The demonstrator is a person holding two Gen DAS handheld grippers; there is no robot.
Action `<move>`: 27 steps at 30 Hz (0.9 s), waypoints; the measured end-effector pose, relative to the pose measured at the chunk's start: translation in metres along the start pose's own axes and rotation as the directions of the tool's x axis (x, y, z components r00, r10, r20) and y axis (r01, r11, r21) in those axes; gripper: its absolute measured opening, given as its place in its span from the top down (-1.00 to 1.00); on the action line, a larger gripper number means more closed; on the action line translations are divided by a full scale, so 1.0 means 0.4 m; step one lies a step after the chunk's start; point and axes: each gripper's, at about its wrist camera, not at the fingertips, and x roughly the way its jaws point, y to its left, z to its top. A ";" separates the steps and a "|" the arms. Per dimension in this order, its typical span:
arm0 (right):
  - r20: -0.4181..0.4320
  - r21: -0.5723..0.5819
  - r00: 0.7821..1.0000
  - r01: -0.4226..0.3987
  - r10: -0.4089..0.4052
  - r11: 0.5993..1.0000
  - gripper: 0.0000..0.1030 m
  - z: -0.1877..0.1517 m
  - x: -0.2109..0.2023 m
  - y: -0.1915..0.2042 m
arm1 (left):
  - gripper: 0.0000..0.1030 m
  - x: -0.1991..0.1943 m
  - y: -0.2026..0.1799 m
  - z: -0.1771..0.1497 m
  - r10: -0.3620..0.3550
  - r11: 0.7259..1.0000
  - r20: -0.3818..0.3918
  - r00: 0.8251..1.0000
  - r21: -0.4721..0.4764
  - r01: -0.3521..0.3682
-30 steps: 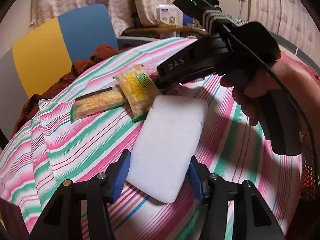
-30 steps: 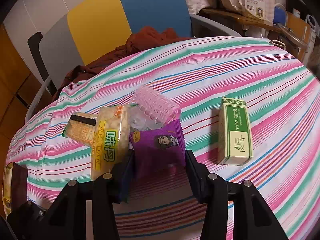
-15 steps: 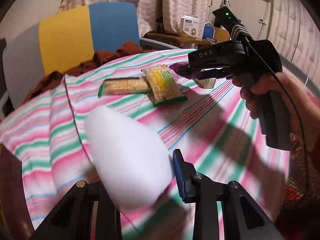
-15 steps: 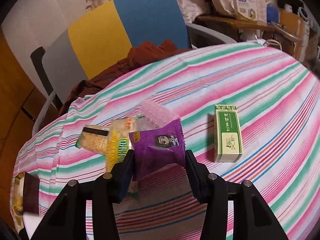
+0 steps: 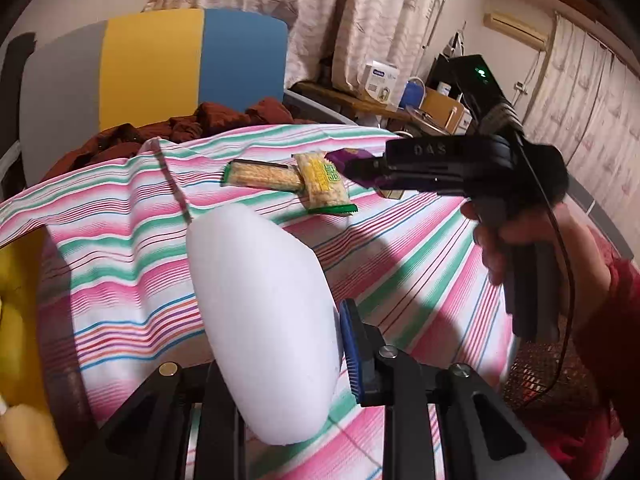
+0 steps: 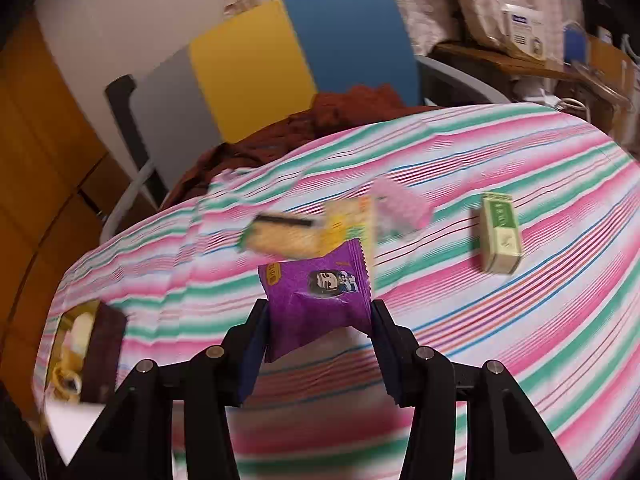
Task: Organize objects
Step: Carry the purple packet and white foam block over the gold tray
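Here a white foam pad is clamped by the left gripper, a purple snack packet by the right gripper; the yellow container's contents are blurred.

L gripper: jaws closed on white pad, pinched tight betw. blue pads; pad sticks up and fwd past the tips, clear of the table.
L fingers: right one's blue pad shows; left one hidden behind the white pad.
R gripper: jaws part-closed on purple packet, gripping both side edges (packet upright, lifted).
R hand: wrapped round the black handle, gripper pointing fwd and down; red sleeve at wrist.
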 end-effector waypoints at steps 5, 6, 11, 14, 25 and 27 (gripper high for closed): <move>-0.016 -0.051 0.998 -0.065 0.064 0.997 0.03 -0.041 -0.027 0.098 | 0.52 -0.063 0.016 -0.014 -0.006 0.999 0.024 1.000 -0.031 0.007; -0.022 -0.061 0.996 -0.084 0.083 0.995 0.03 -0.051 -0.030 0.123 | 0.52 -0.079 0.022 -0.019 -0.009 0.999 0.030 1.000 -0.039 0.010; -0.049 -0.091 0.985 -0.168 0.164 0.982 0.03 -0.098 -0.034 0.237 | 0.52 -0.153 0.066 -0.039 0.014 0.996 0.047 0.999 -0.085 -0.010; -0.061 -0.112 0.976 -0.213 0.208 0.971 0.03 -0.118 -0.035 0.302 | 0.52 -0.198 0.101 -0.046 0.035 0.993 0.067 0.997 -0.117 -0.027; -0.121 -0.232 0.948 -0.315 0.294 0.920 0.03 -0.174 -0.013 0.564 | 0.52 -0.327 0.317 -0.069 0.145 0.946 0.067 0.987 -0.302 -0.118; -0.135 -0.237 0.944 -0.327 0.302 0.915 0.03 -0.179 -0.003 0.599 | 0.52 -0.328 0.353 -0.066 0.163 0.937 0.041 0.986 -0.319 -0.142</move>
